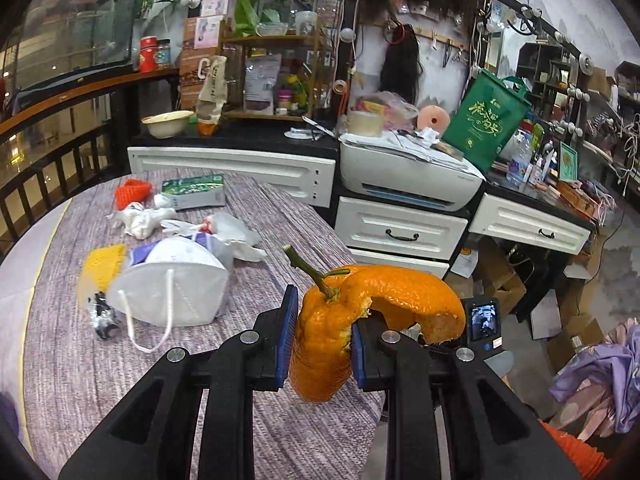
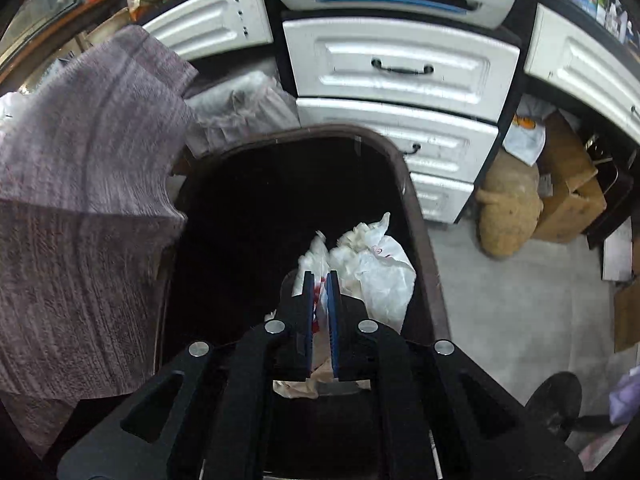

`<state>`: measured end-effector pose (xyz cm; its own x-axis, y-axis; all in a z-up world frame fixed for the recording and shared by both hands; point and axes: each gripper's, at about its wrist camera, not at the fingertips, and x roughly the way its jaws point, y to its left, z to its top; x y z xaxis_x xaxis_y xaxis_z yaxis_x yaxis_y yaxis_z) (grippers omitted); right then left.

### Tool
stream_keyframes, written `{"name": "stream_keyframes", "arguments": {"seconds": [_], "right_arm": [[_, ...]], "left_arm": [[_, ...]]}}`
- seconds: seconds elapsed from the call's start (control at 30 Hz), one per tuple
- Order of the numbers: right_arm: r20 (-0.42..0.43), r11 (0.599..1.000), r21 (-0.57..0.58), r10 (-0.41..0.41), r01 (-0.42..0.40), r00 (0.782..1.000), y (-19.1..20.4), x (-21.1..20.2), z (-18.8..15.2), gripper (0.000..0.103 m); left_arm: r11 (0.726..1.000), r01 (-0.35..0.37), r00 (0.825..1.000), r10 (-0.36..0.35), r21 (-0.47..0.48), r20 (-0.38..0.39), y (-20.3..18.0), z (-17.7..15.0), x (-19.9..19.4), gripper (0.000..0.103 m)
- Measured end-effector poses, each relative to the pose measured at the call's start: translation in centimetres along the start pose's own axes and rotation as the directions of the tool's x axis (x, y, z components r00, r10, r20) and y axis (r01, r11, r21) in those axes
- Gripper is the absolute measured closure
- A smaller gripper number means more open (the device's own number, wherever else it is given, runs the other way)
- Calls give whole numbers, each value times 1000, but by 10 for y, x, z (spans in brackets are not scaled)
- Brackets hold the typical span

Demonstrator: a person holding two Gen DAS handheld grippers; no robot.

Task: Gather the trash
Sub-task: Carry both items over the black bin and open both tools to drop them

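My left gripper (image 1: 324, 312) is shut on an orange peel (image 1: 324, 344) with a green stem, held above the table's near right corner. On the table lie a white face mask (image 1: 176, 292), a yellow foam net (image 1: 105, 266), crumpled white tissue (image 1: 140, 218), a white plastic bag (image 1: 228, 232), a green box (image 1: 196, 191) and an orange foam net (image 1: 134, 192). My right gripper (image 2: 320, 280) is shut on a white plastic bag (image 2: 376, 268) over the open dark trash bin (image 2: 424, 224).
The table (image 1: 280, 224) has a grey-purple cloth, whose edge hangs beside the bin (image 2: 92, 208). White drawers (image 2: 400, 68) and a printer (image 1: 408, 176) stand behind. Cardboard boxes (image 2: 568, 184) and a burlap sack (image 2: 508, 212) sit on the floor at right.
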<state>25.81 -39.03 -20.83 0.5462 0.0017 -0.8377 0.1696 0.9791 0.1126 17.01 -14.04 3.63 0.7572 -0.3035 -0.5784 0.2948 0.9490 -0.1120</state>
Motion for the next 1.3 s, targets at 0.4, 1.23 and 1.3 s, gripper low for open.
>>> {"name": "stream_keyframes", "arguments": {"seconds": [0.4,1.23,1.3], "right_arm": [[161,994,102,-65,49,985,-40,-70,-15,33],[247,970,222,-151,96,957,-113,-138,-63,26],[241,970,223,-148,94,959,-112,-136,-64,26]], "left_arm": [[995,95,988,-89,39,-129,-48,-12,51,79],[985,118,804,-22,123,-594,-127,-91,225,79],[984,118,776,-5,137,-630,-130,-96,236,79]]}}
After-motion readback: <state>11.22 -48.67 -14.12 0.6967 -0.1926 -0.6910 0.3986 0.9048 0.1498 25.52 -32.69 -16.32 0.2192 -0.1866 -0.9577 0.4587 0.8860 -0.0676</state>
